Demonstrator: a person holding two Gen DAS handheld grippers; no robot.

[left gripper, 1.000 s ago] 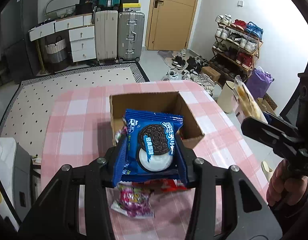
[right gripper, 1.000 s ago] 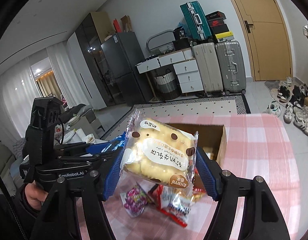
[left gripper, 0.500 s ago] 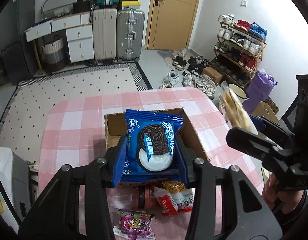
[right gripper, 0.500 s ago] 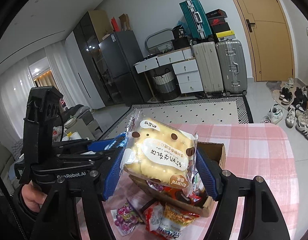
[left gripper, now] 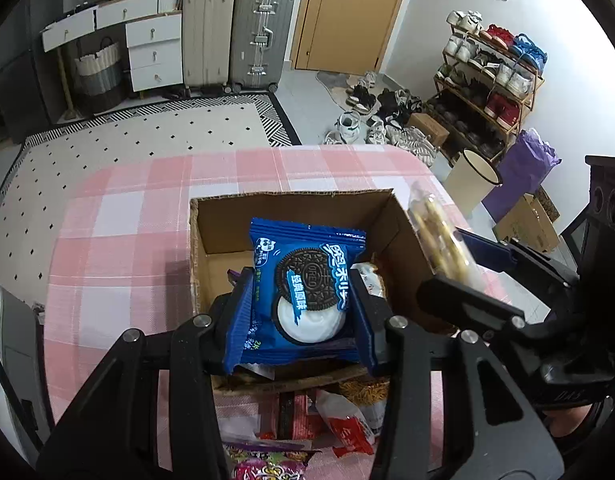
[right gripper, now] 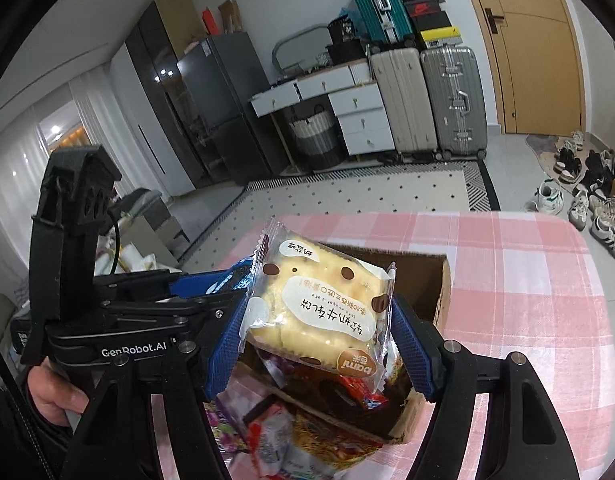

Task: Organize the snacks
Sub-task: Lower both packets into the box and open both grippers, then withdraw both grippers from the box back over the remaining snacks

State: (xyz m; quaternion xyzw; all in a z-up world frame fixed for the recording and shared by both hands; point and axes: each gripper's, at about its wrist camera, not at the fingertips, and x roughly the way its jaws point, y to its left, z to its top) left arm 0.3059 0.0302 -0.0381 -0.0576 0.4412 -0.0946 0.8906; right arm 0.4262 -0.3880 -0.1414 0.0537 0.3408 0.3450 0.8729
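My left gripper (left gripper: 303,308) is shut on a blue Oreo packet (left gripper: 303,288) and holds it above the open cardboard box (left gripper: 291,208) on the pink checked table (left gripper: 127,248). My right gripper (right gripper: 317,332) is shut on a yellow cake packet (right gripper: 319,304), held above the box's near right side (right gripper: 439,292). The cake packet also shows edge-on in the left wrist view (left gripper: 439,240), beside the box's right wall. The box holds a few snack packets.
Loose snack packets (left gripper: 339,428) lie on the table in front of the box, among them a purple one (left gripper: 267,464). The table's far edge (left gripper: 287,152) drops to a dotted rug. Suitcases, drawers and a shoe rack stand behind.
Both grippers have risen and moved forward with their packets, so the box now lies directly under them. The loose packets have slid toward the bottom of the views.
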